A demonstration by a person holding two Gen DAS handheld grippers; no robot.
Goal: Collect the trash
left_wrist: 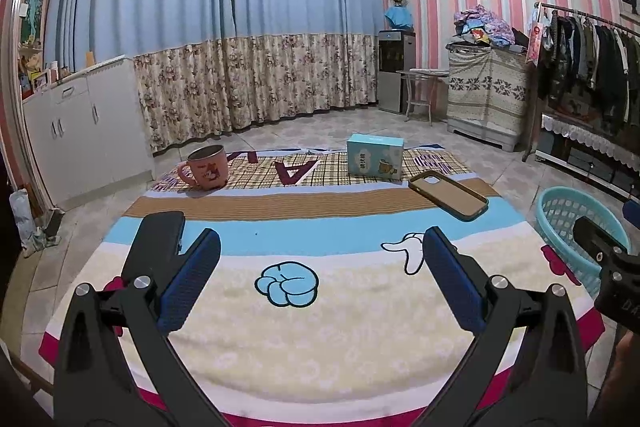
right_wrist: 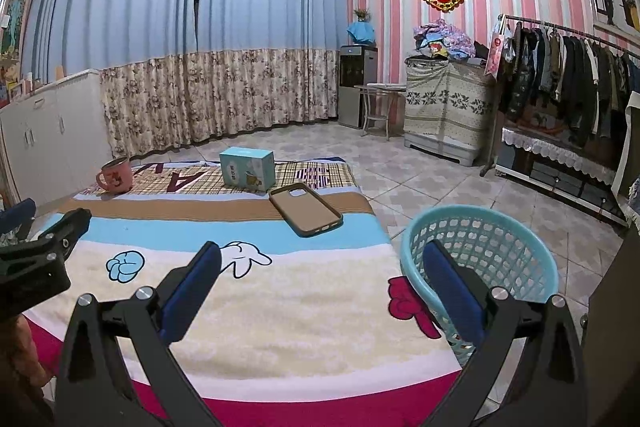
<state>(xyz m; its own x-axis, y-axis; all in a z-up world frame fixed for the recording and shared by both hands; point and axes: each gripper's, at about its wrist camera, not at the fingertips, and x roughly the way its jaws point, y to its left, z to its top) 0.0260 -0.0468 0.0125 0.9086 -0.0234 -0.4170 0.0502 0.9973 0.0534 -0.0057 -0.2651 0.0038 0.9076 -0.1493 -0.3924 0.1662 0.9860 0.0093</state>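
A cartoon-print blanket [left_wrist: 320, 307] [right_wrist: 280, 307] covers the floor. On its far part stand a pink mug [left_wrist: 206, 167] [right_wrist: 116, 175] at the left and a light blue carton [left_wrist: 375, 156] [right_wrist: 247, 169] in the middle. A brown phone case [left_wrist: 448, 194] [right_wrist: 306, 209] lies face up to the right of the carton. A light blue plastic basket [left_wrist: 568, 223] [right_wrist: 480, 247] sits on the tiles off the blanket's right edge. My left gripper [left_wrist: 320, 255] hovers open over the near blanket, holding nothing. My right gripper [right_wrist: 320, 263] is open too, its right finger in front of the basket.
White cabinets [left_wrist: 80, 115] line the left wall and long curtains [left_wrist: 240, 47] hang at the back. A water dispenser [left_wrist: 394, 75], a small stool [left_wrist: 424, 87], a cloth-covered chest [left_wrist: 486, 95] and a clothes rack [left_wrist: 592, 59] fill the right side. Tiled floor surrounds the blanket.
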